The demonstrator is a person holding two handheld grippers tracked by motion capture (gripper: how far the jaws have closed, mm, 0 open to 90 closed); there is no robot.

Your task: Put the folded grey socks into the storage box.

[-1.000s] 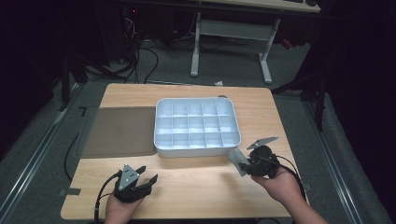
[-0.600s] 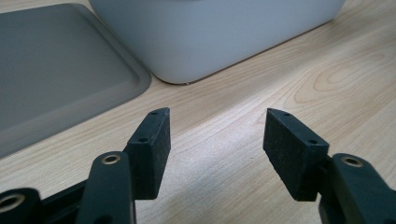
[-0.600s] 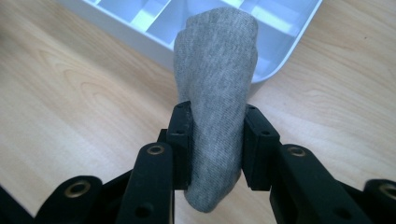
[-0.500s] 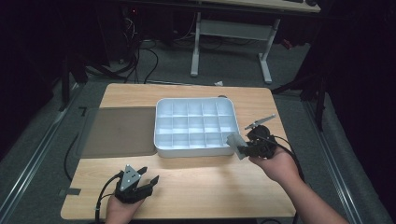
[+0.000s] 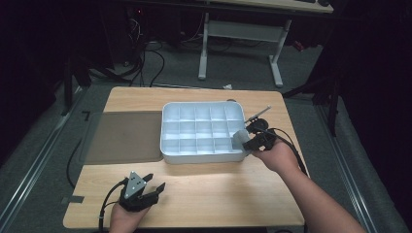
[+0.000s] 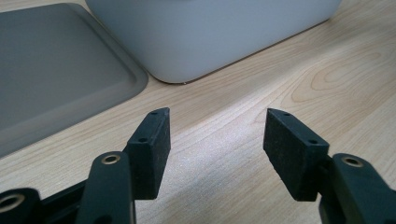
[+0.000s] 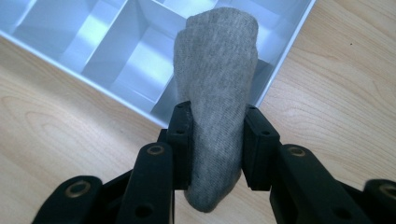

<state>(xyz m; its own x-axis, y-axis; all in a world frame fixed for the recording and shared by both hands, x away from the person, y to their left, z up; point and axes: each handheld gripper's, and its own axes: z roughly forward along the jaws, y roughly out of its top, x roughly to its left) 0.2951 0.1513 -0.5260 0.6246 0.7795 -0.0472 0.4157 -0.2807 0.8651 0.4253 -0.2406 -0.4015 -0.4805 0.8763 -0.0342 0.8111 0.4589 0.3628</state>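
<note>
Jaws of the right gripper (image 7: 212,135) pinch a rolled grey sock (image 7: 217,88) around its lower half, and the roll's long axis runs straight out along the jaws, away from the hand. In the high view this gripper (image 5: 243,140) sits at the lower right corner of a white divided tray (image 5: 167,155), in the middle right of the frame, with the sock's (image 5: 238,139) free end reaching over the tray's rim. In the right gripper view the tray's (image 7: 289,44) corner compartment lies directly beyond and beneath the sock's tip, so the nearest open slot is just ahead of the jaws, toward the top of that frame.

Low at the left of the high view, the left gripper (image 5: 154,186) rests over the wooden tabletop (image 5: 209,194), well apart from the tray. Its jaws are spread with nothing between them, as the left gripper view (image 6: 215,140) shows, so the right hand is much nearer. A grey mat (image 5: 121,138) lies touching the tray's left side.
</note>
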